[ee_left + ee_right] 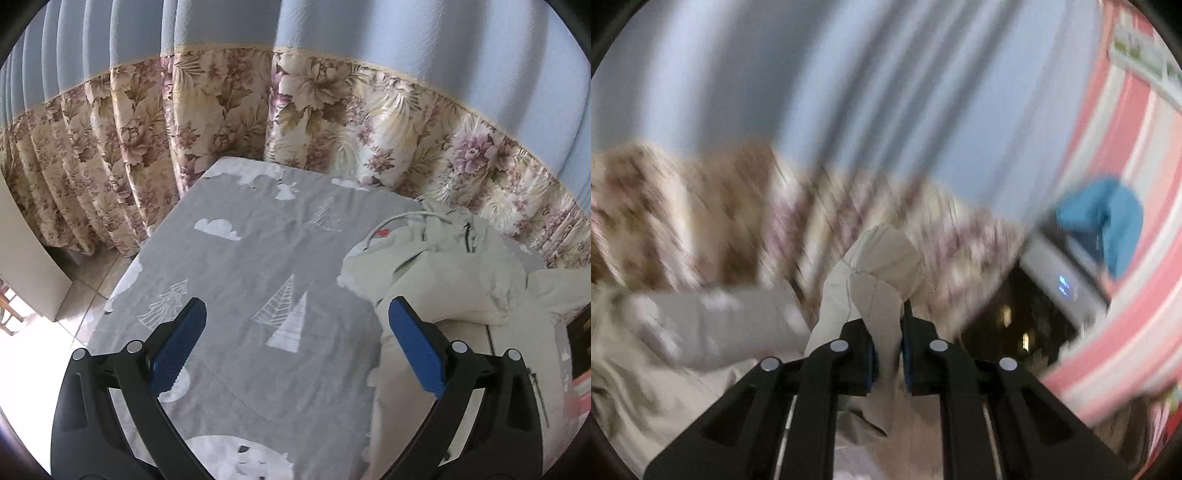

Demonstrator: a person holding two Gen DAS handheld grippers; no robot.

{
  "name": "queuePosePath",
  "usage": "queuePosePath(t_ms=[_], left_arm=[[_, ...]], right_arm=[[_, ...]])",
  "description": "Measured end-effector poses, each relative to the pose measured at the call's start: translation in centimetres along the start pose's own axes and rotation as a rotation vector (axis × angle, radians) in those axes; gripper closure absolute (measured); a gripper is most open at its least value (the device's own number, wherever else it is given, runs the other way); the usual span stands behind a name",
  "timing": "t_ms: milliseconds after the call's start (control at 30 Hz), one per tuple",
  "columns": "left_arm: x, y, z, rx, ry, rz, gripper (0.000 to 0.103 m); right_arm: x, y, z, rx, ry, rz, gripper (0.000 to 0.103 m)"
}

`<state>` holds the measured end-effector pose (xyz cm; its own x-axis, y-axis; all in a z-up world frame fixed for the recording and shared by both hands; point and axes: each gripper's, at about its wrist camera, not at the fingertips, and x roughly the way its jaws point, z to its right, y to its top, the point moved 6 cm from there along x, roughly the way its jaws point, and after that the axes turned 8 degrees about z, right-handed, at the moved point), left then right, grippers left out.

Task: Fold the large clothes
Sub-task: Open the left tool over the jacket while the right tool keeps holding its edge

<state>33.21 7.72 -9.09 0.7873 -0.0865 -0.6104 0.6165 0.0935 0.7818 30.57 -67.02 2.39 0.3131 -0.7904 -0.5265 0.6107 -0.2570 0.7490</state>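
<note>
The pale beige garment [454, 273] lies bunched in a heap on the grey bed sheet [258, 258], toward the far right corner of that sheet, close to the floral curtain [332, 103]. A white drawstring and a dark zipper show near the top of the heap (so it looks like a hooded jacket, though its full shape cannot be read from this pile). Most of the sheet to the left of the garment is bare, printed with white trees and clouds.

The left gripper [297, 339] hangs over the sheet, left of the garment, its blue pads spread wide apart and grasping nothing. The right gripper [888, 354] is clenched on a fold of the beige fabric, which stands up between its fingers in a crumpled peak; the rest of the garment trails away to the left of that pinch. The right wrist view is heavily smeared, so a blue cloth [1108, 229] and a pink striped surface [1126, 258] to the right of the gripper are the only background details clear enough to name.

As a judgement, the folding has barely begun: no flat panel, aligned sleeve or crease is visible. Spreading the garment flat on the sheet, then folding it, remains to be done.
</note>
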Motion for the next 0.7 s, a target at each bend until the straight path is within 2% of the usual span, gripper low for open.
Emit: queuePosePath(t_ms=[67, 133, 233, 300, 367, 433, 500, 600, 667, 700], left_arm=[[0.1, -0.2, -0.3, 0.012, 0.004, -0.001, 0.005], [0.2, -0.2, -0.5, 0.018, 0.003, -0.003, 0.005], [0.2, -0.1, -0.4, 0.030, -0.009, 0.000, 0.005], [0.4, -0.1, -0.2, 0.029, -0.023, -0.006, 0.005], [0.6, 0.1, 0.1, 0.027, -0.029, -0.010, 0.005], [0.7, 0.3, 0.3, 0.032, -0.022, -0.005, 0.005], [0.9, 0.4, 0.4, 0.024, -0.014, -0.009, 0.005], [1.1, 0.2, 0.4, 0.027, 0.000, -0.026, 0.005], [1.0, 0.2, 0.4, 0.037, 0.025, -0.024, 0.005], [0.8, 0.2, 0.4, 0.040, 0.032, -0.022, 0.005]], right_arm=[[3.1, -5.4, 3.3, 0.105, 0.016, -0.127, 0.091], [4.5, -10.0, 6.3, 0.201, 0.028, -0.220, 0.091], [5.7, -16.7, 8.4, 0.359, 0.080, -0.336, 0.091], [6.3, -19.4, 8.2, 0.387, 0.092, -0.386, 0.090], [8.0, -19.6, 7.0, 0.389, 0.096, -0.446, 0.088], [9.5, -18.6, 6.2, 0.428, 0.107, -0.466, 0.085], [11.8, -15.6, 5.9, 0.502, 0.147, -0.461, 0.083], [16.2, -11.4, 4.7, 0.586, 0.218, -0.495, 0.070], [18.8, -9.7, 4.5, 0.771, 0.323, -0.495, 0.040], [19.1, -9.4, 4.7, 0.831, 0.347, -0.475, 0.033]])
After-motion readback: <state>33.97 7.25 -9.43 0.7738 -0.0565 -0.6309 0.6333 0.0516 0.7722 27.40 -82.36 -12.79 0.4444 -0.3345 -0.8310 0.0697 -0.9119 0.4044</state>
